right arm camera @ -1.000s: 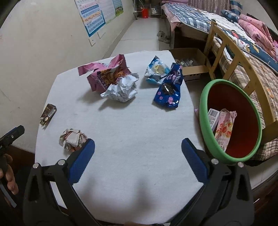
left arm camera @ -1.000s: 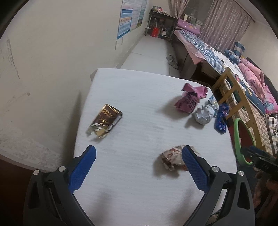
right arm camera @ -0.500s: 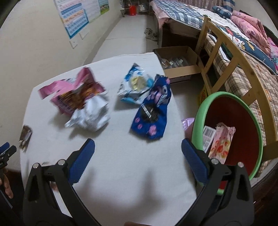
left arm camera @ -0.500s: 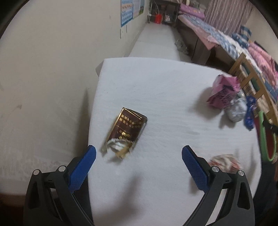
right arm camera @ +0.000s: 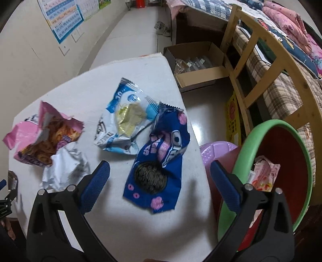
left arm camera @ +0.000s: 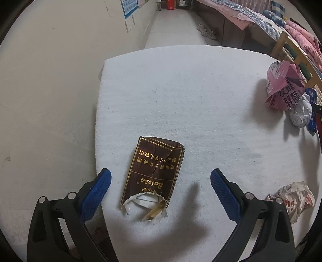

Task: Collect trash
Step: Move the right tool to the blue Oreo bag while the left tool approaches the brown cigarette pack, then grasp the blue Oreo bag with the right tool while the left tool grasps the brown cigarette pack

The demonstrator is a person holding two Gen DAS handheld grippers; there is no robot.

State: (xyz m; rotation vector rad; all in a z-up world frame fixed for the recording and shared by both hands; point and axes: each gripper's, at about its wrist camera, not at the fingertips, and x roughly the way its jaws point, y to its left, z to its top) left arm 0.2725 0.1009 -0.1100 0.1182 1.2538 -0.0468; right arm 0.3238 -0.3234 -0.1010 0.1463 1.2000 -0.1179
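While both claws gape wide and empty, the left claw [left arm camera: 160, 180] straddles a crushed brown cigarette pack [left arm camera: 154, 171] near the worktop [left arm camera: 201, 90] edge; the right claw [right arm camera: 160, 173] frames a blue wrapper [right arm camera: 159, 161]. Light, crumpling items: pinch across their middles.

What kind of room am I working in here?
Most likely a bedroom in a home: a bed with pink quilts stands beside the white table, a study poster hangs on the wall, and a green-rimmed bin waits by the table.
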